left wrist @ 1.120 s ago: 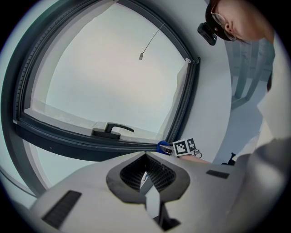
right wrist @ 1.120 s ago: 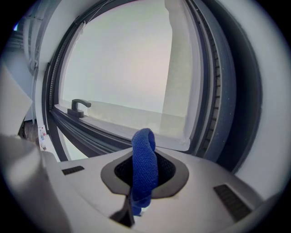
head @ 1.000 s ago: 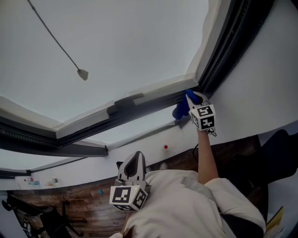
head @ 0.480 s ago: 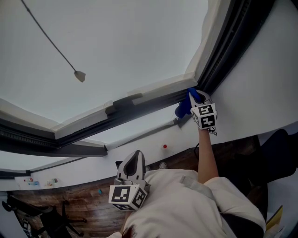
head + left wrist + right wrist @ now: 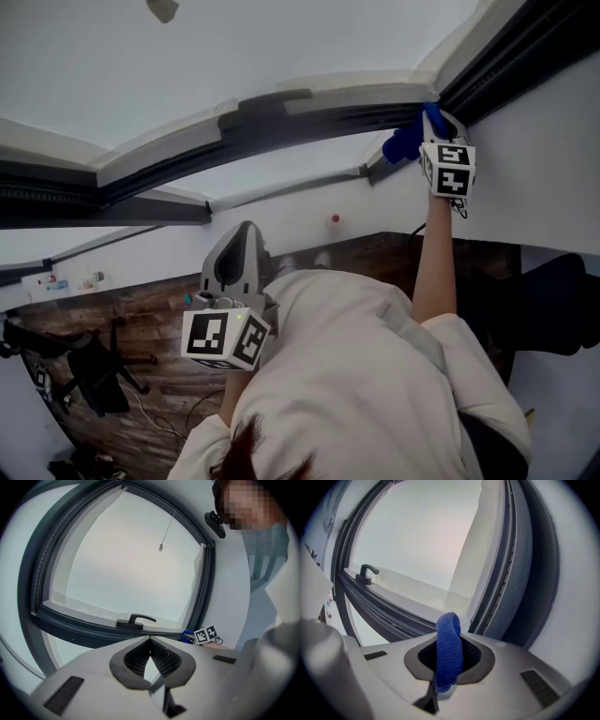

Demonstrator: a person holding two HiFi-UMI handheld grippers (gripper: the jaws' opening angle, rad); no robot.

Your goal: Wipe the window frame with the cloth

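Cloth sits pinched in your right hand-held gripper at the window frame corner; your left hand-held gripper is closed, empty.

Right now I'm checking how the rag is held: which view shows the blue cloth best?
The right gripper view: the blue terry cloth fills the centre, clamped between the right tongs. The head view shows just a small blue bunch at the dark window frame; the left gripper view, a distant blue speck.

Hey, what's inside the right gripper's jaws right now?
The right gripper pinches a folded blue cloth, whose loop pokes out toward the window frame. The cloth's lower end is covered, down between the jaws.
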